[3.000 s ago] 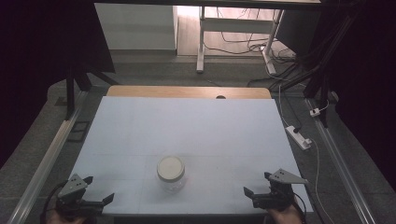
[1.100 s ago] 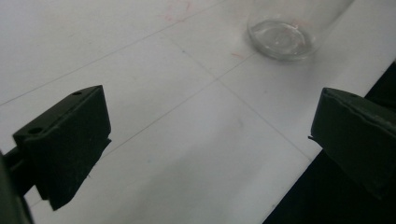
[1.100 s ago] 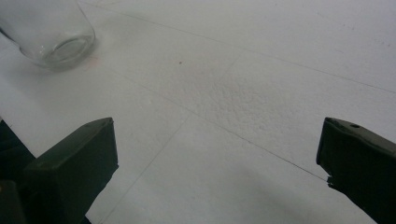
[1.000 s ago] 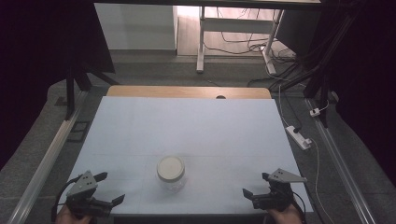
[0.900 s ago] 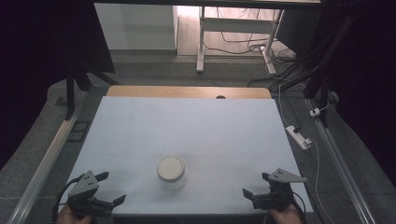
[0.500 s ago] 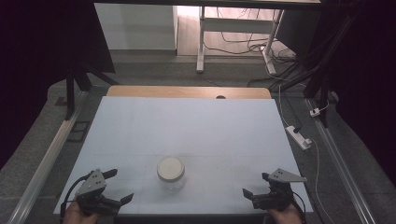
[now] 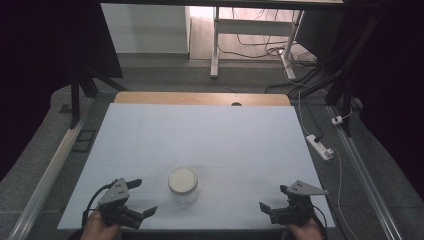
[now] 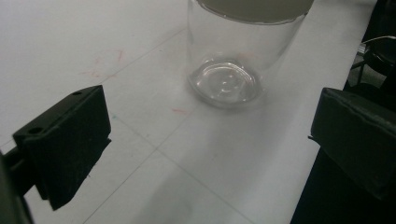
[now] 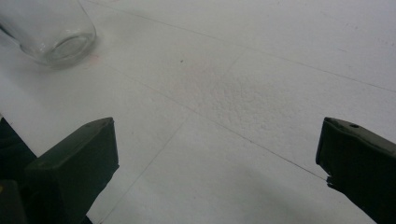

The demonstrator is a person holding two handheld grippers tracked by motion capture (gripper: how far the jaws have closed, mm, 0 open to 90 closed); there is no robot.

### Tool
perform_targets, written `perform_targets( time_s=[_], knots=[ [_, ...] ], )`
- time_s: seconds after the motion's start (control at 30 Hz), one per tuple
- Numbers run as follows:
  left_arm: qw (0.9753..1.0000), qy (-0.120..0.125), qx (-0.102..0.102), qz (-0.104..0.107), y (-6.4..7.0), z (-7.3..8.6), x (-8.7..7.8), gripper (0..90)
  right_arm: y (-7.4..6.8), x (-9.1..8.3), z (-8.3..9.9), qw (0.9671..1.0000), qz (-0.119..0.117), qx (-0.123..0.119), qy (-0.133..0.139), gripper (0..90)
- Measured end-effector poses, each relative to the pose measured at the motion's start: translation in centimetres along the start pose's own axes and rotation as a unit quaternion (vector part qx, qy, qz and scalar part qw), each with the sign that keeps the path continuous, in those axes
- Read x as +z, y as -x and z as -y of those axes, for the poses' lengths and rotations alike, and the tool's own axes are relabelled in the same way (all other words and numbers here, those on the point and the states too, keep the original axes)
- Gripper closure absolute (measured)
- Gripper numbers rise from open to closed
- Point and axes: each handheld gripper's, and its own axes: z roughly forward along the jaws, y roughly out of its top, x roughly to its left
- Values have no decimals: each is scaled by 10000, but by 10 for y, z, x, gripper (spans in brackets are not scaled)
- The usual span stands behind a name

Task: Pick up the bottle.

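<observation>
In the high view, a clear glass jar point(image 7: 183, 186) with a pale lid point(image 7: 182, 179) stands upright on the white table point(image 7: 200, 135), near the front edge and a little left of the middle. The left gripper point(image 7: 139, 198) sits at the front left corner, held in the person's left hand point(image 7: 98, 229), its 2 black jaws spread apart and pointing toward the jar, just beside it but not touching. The right gripper point(image 7: 274, 198) sits at the front right, held in the right hand point(image 7: 303, 232), well apart from the jar, with a grey 3-cornered plate point(image 7: 303, 188) on top; its jaws stand released too.

In the left gripper view, the jar point(image 8: 233, 56) stands ahead, between the lines of the 2 jaws and beyond their tips. Its rounded glass base rests on the table point(image 8: 60, 42), and the edge of the lid point(image 8: 254, 9) shows at the top. The jaws are wide apart with nothing between them. Faint red marks point(image 8: 105, 63) and thin lines cross the white surface.

In the right gripper view, the jaws are likewise wide apart over bare table point(image 9: 261, 74), gripping nothing. The jar's base point(image 9: 49, 30) shows at the upper left corner, far off from the jaws.
</observation>
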Motion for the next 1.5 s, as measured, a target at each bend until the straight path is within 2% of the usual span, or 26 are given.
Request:
perform_targets(
  time_s=[0.17,0.47,0.57,0.6,0.63,0.67,0.77,0.87,1.13,1.23,1.5],
  knots=[
    [9999,-36,101,47,2,-6,12,0,0,0,0,10000,-2,-8,-4,0],
    [9995,-207,152,167,-2,-15,32,0,0,0,0,10000,-7,-28,-18,0],
    [9992,-251,253,186,-2,-17,38,0,-1,0,0,10000,-10,-32,-21,0],
    [9990,-229,254,290,-2,-19,41,0,-1,0,0,10000,-11,-34,-21,0],
    [9990,-229,254,290,-2,-19,41,0,-1,0,0,10000,-11,-34,-21,0],
    [9986,-199,248,424,-4,-21,44,0,-1,1,0,10000,-11,-37,-25,0],
    [9981,-220,290,488,-5,-23,47,0,-1,1,0,10000,-18,-35,-27,0],
    [9971,-325,386,566,-5,-26,57,0,-1,1,0,10000,-13,-36,-32,0],
    [9964,-344,524,570,-2,-33,74,0,0,1,0,10000,-8,-34,-49,0],
    [9958,-368,556,629,-1,-34,81,0,-1,1,0,10000,-11,-42,-50,0],
    [9944,-353,763,642,2,-38,92,0,-1,1,0,10000,-12,-55,-55,0]
  ],
)
